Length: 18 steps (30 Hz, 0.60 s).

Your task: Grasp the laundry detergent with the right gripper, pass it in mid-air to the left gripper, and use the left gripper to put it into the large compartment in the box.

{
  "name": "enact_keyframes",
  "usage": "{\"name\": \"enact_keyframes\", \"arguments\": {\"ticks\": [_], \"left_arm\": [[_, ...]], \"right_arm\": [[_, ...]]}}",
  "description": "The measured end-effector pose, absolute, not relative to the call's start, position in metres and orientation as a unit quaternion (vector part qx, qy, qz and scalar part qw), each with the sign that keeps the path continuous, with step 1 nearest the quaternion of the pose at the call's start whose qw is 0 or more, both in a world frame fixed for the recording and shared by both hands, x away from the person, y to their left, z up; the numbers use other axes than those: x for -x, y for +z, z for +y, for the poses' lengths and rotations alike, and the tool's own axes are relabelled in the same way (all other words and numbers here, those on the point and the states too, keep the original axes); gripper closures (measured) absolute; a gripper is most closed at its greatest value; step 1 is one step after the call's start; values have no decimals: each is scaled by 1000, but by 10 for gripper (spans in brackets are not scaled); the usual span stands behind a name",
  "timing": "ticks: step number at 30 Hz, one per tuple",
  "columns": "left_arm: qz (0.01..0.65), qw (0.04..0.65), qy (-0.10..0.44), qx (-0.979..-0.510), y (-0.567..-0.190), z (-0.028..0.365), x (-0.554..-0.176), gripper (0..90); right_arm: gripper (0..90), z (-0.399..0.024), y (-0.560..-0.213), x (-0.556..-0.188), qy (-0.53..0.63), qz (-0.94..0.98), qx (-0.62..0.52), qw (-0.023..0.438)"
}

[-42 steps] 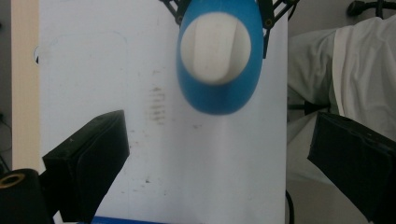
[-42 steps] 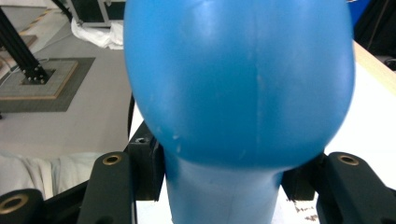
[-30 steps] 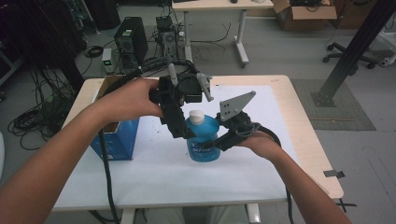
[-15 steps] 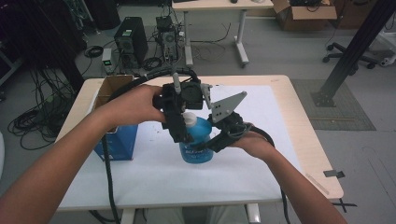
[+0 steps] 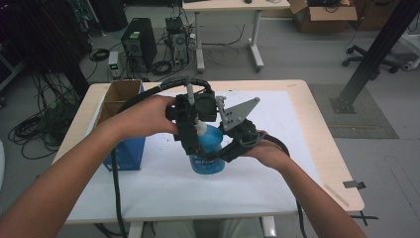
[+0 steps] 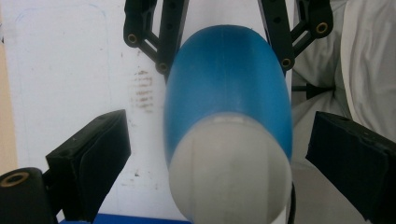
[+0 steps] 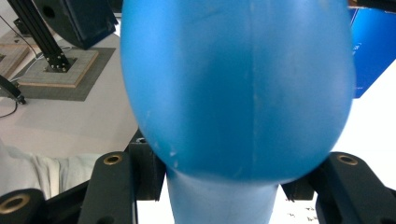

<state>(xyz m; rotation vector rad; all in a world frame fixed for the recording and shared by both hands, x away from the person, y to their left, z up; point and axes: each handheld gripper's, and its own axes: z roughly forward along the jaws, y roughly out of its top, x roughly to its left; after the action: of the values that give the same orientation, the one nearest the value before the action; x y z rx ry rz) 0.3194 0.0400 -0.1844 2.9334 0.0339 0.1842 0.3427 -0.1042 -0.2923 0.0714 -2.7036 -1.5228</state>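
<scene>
A blue bottle (image 5: 208, 157) with a white cap (image 6: 229, 177) stands on the white mat (image 5: 277, 168) at the table's middle. My right gripper (image 5: 224, 151) comes in from the right and is shut on the bottle's body; in the right gripper view the bottle (image 7: 233, 88) bulges above the jaws of that gripper (image 7: 219, 191). My left gripper (image 5: 197, 133) points down over the bottle's top. In the left gripper view its jaws stand on either side of the cap with a gap on each side, so the left gripper (image 6: 224, 158) is open.
A blue box (image 5: 125, 151) with an open cardboard top stands at the table's left, close to my left forearm. The wooden table edge (image 5: 327, 148) runs along the right of the mat. Cables, a computer tower and another table lie on the floor beyond.
My left gripper has come down from above the cap until its jaws flank it. The right gripper and the bottle have hardly moved.
</scene>
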Motion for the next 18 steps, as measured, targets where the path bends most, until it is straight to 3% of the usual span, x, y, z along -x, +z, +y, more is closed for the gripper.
{"name": "enact_keyframes", "arguments": {"ticks": [18], "left_arm": [[6,99,48,-994,-192,38,-322,166]], "right_arm": [[436,-104,-293,-342,-488,-872,-23,20]]}}
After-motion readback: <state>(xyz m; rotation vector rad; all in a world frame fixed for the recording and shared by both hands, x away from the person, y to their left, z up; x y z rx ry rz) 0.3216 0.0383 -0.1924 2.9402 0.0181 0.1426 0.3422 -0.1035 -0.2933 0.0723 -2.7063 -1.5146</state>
